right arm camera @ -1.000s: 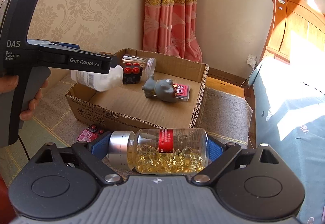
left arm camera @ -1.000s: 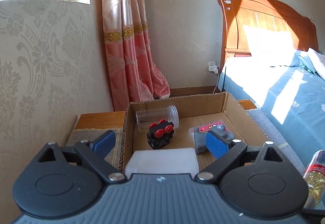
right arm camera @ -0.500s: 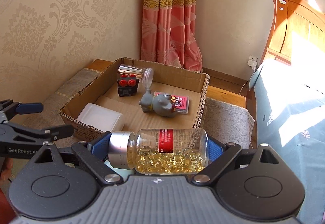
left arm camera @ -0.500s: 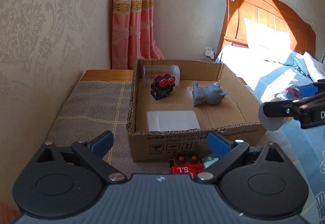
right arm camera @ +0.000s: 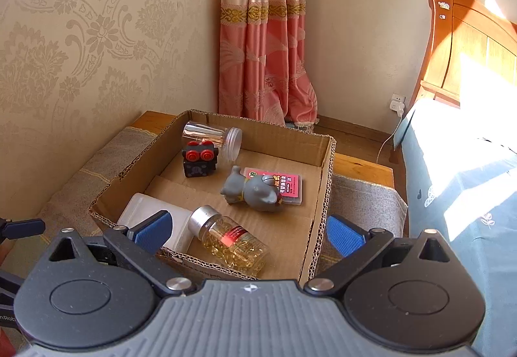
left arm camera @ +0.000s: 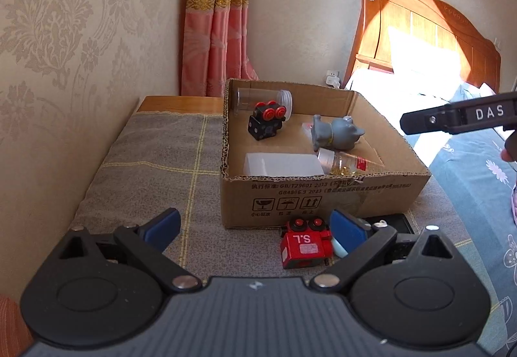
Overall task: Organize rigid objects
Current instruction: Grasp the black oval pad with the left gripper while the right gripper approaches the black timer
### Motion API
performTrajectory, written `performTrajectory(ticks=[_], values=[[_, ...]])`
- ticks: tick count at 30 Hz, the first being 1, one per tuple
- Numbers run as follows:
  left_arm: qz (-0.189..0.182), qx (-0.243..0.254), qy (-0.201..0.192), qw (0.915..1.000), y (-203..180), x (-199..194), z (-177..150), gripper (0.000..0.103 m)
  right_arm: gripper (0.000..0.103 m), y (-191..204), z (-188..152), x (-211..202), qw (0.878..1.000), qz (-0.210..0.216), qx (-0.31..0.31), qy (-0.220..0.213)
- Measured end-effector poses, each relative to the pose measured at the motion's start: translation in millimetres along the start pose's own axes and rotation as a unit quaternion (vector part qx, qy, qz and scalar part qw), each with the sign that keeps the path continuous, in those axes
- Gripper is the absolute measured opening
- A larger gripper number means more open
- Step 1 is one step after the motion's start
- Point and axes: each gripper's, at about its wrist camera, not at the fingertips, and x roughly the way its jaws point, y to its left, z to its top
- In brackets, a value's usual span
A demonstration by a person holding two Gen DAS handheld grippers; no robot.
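A cardboard box (left arm camera: 323, 195) (right arm camera: 326, 169) stands on a grey cloth. In it lie a capsule bottle (right arm camera: 231, 239) (left arm camera: 345, 163), a grey animal figure (right arm camera: 253, 192) (left arm camera: 336, 132), a black toy with red wheels (right arm camera: 198, 159) (left arm camera: 266, 122), a white plastic box (right arm camera: 145, 211) (left arm camera: 281, 164), a clear jar (right arm camera: 213, 137) (left arm camera: 261, 98) and a pink card pack (right arm camera: 284, 187). My right gripper (right arm camera: 247, 231) is open and empty above the box's near edge. My left gripper (left arm camera: 255, 226) is open, low over the cloth, beside a red toy train (left arm camera: 305, 245) outside the box.
The grey cloth (left arm camera: 155, 156) covers a low wooden cabinet against the patterned wall. A pink curtain (left arm camera: 216, 17) hangs behind. A bed with blue bedding (left arm camera: 468, 182) and wooden headboard lies to the right. A pale blue object (left arm camera: 339, 248) and a dark flat item (left arm camera: 392, 222) lie by the train.
My right gripper let go of the capsule bottle, which now lies in the box, and its jaws opened. My left gripper drew back and dropped toward the red train in front of the box.
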Motion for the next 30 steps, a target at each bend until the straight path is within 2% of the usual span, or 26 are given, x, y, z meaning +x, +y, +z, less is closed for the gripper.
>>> performTrajectory(ticks=[6,10,20,27,30], values=[[0.01,0.001,-0.002,0.9999,4,-6,-4,0.098,0.103,1,-25,-7,1.0,-0.022,0.012,0.013],[0.02,0.001,0.001,0.9998,6,-9,-8,0.098,0.103,-3,-44,-5,0.999,-0.018,0.041,0.025],[0.033,0.001,0.022,0.9992,14,-10,-24,0.098,0.103,5,-115,34,0.992,-0.049,0.09,0.077],[0.03,0.004,0.038,0.9988,12,-6,-31,0.098,0.103,12,-132,53,0.99,-0.068,0.083,0.092],[0.028,0.01,0.046,0.9985,10,-3,-34,0.098,0.103,14,-132,58,0.991,-0.073,0.078,0.078]])
